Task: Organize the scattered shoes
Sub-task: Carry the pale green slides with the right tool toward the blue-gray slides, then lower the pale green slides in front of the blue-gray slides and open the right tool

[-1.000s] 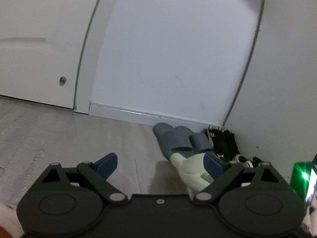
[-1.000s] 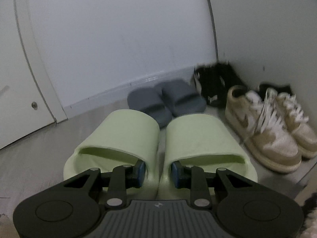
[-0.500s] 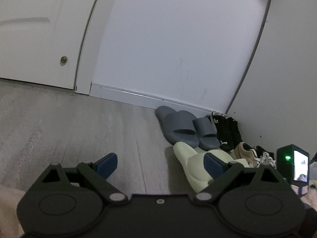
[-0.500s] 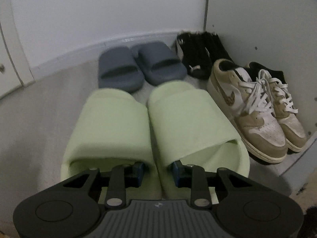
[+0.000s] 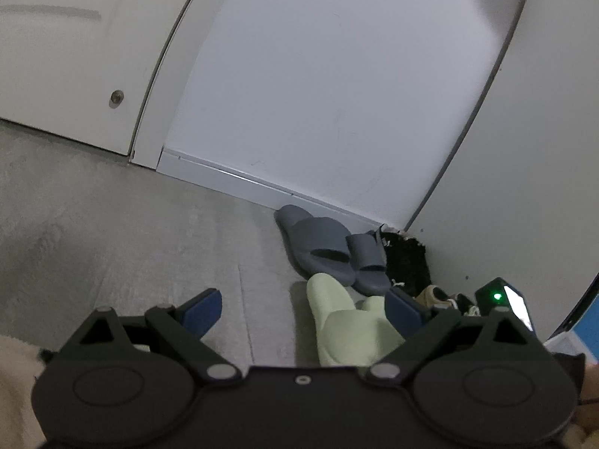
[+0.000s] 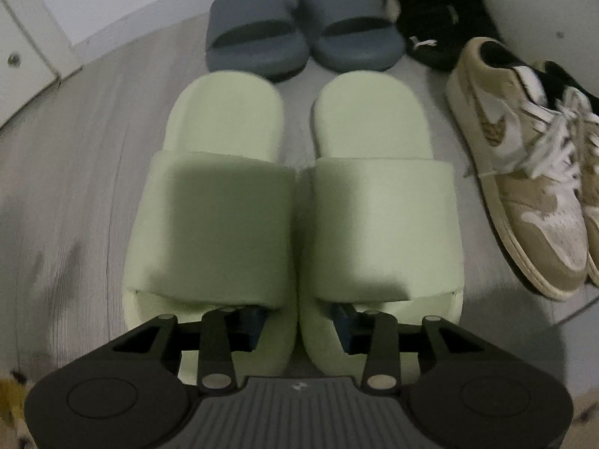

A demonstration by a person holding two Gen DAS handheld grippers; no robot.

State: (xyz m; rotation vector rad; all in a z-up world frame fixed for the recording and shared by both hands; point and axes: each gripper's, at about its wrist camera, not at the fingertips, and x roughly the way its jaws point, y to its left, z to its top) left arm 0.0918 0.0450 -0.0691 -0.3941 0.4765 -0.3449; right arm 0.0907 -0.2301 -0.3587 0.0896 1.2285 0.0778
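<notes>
Two pale green slides [image 6: 295,202] lay side by side on the floor [image 6: 75,172], inner edges touching, toes toward the wall. The right gripper [image 6: 297,327] had one of its fingers [image 6: 252,323] under each strap and clamped the two inner walls together, a hold that would let both slides travel as one pair. Just beyond their toes, a grey pair of slides [image 6: 303,33] sat against the skirting board [image 5: 262,183], with black shoes [image 6: 445,18] in the corner and tan-and-white sneakers [image 6: 524,172] along the side wall, all in matched pairs. The green pair seemingly completed that grouping, lined up behind the grey one. The left gripper [image 5: 303,308] hung over bare floor with fingers wide apart and empty, probably kept clear of the other's work.
</notes>
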